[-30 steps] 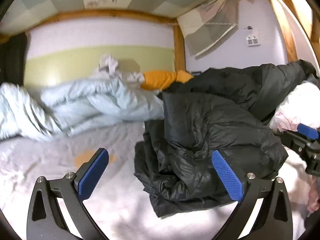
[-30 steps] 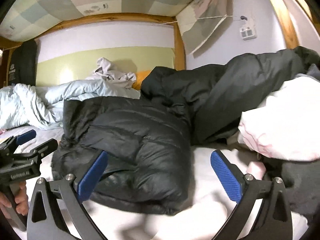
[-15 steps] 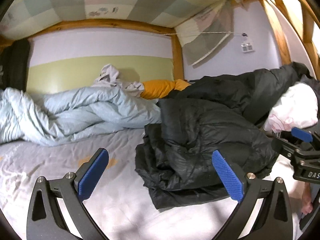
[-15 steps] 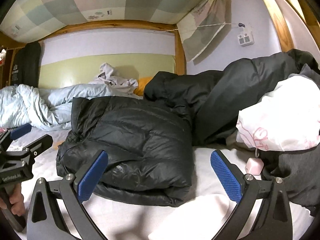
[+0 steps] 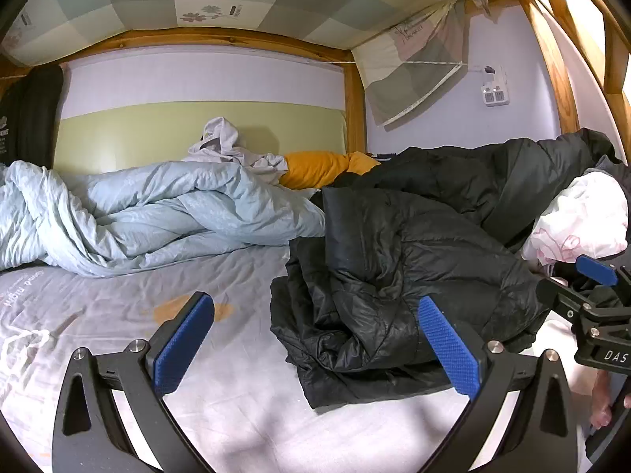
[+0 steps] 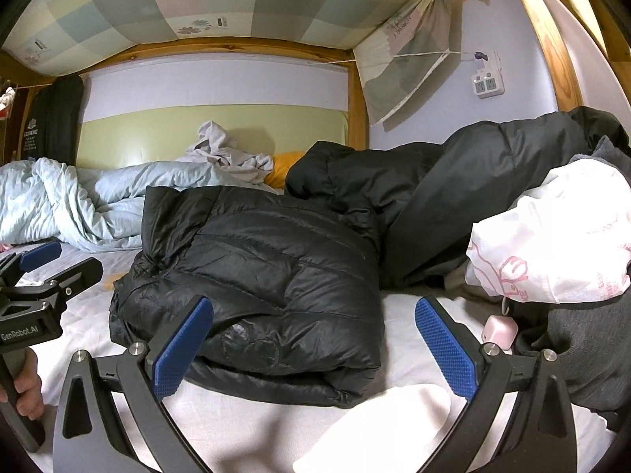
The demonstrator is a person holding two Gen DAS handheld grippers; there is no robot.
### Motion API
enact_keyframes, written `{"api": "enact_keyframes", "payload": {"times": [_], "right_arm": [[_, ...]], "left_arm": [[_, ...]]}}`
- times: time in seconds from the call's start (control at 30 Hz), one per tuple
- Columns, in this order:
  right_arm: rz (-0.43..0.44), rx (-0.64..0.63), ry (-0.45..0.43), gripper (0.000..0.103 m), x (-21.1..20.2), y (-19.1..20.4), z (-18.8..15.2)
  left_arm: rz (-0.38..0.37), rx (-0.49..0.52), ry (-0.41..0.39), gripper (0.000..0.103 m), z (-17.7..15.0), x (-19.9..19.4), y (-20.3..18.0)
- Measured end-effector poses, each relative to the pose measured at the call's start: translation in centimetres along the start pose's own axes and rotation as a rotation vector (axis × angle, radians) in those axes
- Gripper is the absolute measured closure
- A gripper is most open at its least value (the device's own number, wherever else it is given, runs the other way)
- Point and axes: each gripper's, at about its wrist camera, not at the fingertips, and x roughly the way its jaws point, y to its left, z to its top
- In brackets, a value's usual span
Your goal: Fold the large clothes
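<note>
Jacket (image 6: 268,276) lying folded mid-bed, you holding off.
Both tools, left (image 5: 315,349) and right (image 6: 311,349), are hanging spread and empty, clearing the bundle.

I counted two black puffer jackets (image 6: 276,276) (image 6: 453,181), one pale blue duvet (image 5: 157,205), one orange pillow (image 5: 315,167), one white plastic bag (image 6: 552,236) and one pink charger (image 6: 500,330).

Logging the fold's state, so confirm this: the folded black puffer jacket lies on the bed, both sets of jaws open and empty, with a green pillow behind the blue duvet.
One detail is wrong: the pillow is orange-yellow, not green, as the left wrist view shows. The rest holds: the black puffer jacket lies folded on the bed, and the left gripper and right gripper have jaws open and empty, the duvet in front.
</note>
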Motion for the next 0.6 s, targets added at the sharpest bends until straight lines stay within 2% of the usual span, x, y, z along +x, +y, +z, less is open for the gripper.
{"api": "enact_keyframes", "payload": {"times": [0.6], "right_arm": [[-0.001, -0.005, 0.005, 0.000, 0.10, 0.13, -0.03]], "left_arm": [[0.000, 0.010, -0.011, 0.000, 0.15, -0.05, -0.83]]}}
